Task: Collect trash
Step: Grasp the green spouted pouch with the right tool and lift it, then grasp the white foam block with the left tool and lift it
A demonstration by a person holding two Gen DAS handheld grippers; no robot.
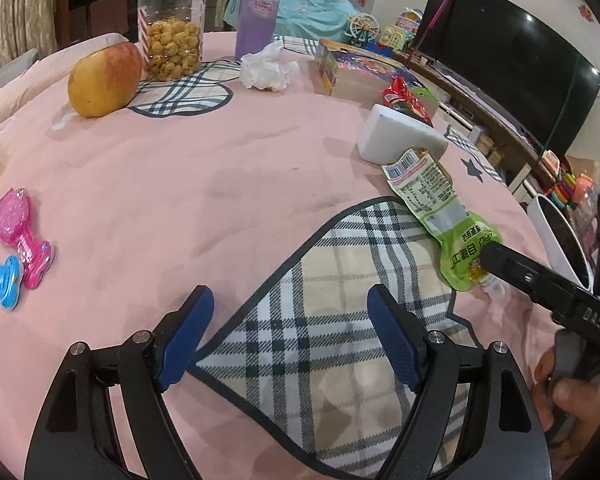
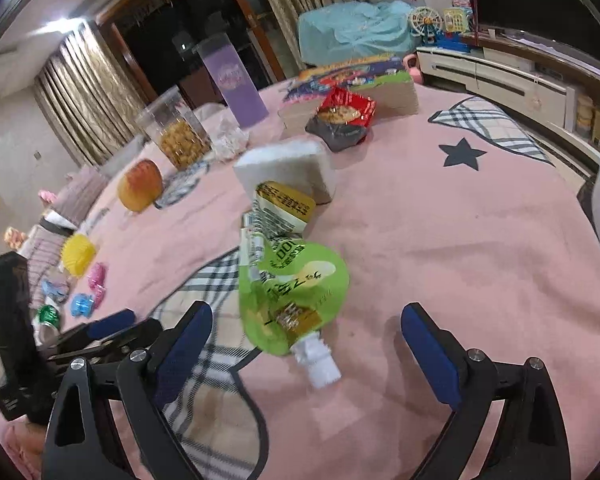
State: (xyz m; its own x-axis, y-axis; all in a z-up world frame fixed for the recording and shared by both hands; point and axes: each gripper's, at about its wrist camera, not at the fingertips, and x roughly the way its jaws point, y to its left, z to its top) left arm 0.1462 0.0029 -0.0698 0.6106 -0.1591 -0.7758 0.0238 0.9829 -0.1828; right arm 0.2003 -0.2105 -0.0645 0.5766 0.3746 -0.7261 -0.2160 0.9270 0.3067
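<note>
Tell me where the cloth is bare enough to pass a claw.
Bare pink cloth spreads between the apple, the pink toy and the green pouch. Also right of the pouch around the star print. Crowded: foam block, red wrapper, box.

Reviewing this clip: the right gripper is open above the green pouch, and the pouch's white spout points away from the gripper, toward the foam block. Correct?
Not quite. The right gripper is open near the green pouch, but its white spout points toward the gripper, away from the foam block. The right wrist view shows it.
</note>
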